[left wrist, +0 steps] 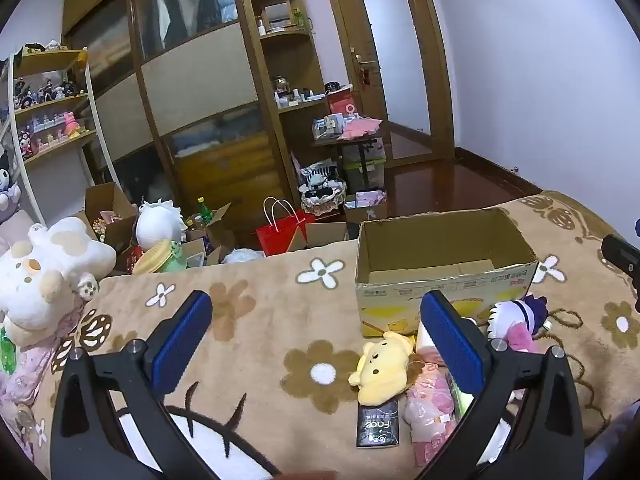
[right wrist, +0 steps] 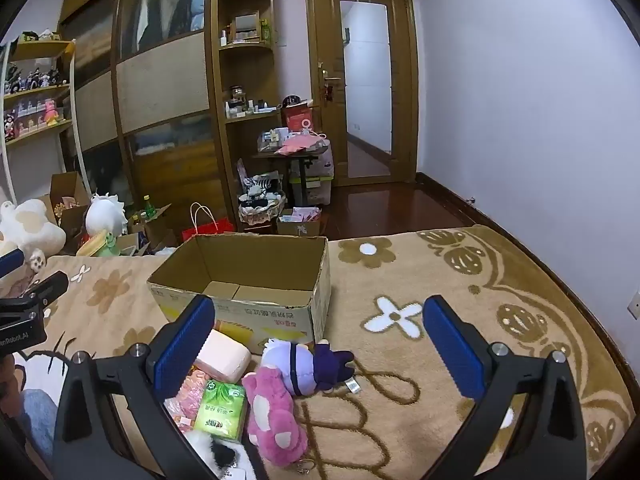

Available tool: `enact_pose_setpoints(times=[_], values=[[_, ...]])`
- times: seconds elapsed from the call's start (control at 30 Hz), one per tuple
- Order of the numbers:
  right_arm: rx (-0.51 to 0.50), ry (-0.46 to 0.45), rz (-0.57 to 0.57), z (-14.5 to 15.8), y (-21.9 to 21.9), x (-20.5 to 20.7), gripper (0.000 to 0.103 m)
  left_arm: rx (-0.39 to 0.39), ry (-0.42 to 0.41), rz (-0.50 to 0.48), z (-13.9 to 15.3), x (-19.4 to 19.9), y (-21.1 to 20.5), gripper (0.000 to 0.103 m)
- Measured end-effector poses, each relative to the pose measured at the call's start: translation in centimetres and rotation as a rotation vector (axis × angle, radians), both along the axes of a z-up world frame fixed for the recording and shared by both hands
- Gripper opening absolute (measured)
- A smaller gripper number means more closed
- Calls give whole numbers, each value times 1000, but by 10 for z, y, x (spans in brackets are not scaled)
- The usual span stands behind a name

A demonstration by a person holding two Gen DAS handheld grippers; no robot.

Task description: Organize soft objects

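Observation:
An open, empty cardboard box [left wrist: 444, 264] stands on the beige flowered blanket [left wrist: 256, 320]; it also shows in the right wrist view [right wrist: 244, 280]. In front of it lie a yellow plush [left wrist: 384, 364], a purple and white plush doll [right wrist: 308, 360], a pink bear plush [right wrist: 276, 416], a green tissue pack [right wrist: 220, 408], a pink tissue pack [right wrist: 224, 356] and a black sachet [left wrist: 378, 424]. My left gripper [left wrist: 316, 340] is open and empty above the blanket, left of the pile. My right gripper [right wrist: 318, 344] is open and empty above the purple doll.
A big white plush [left wrist: 44, 280] lies at the blanket's left end. Beyond the bed the floor holds cardboard boxes, a red paper bag [left wrist: 280, 232] and a basket [right wrist: 260, 204]. Wardrobe, shelves and a door stand behind. The bed's right edge runs near the wall.

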State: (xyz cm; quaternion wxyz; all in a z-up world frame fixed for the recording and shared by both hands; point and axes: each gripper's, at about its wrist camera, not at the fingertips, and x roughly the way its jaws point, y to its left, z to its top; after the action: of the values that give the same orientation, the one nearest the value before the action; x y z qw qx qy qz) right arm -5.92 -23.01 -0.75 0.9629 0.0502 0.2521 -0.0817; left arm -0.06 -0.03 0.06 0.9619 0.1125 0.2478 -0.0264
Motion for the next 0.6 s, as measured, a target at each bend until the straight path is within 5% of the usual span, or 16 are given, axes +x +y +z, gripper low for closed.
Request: enact_pose_setpoints(times=[0.6], values=[[-10, -7, 14, -1, 4, 2, 103, -13, 33, -9, -3, 4, 0, 103]])
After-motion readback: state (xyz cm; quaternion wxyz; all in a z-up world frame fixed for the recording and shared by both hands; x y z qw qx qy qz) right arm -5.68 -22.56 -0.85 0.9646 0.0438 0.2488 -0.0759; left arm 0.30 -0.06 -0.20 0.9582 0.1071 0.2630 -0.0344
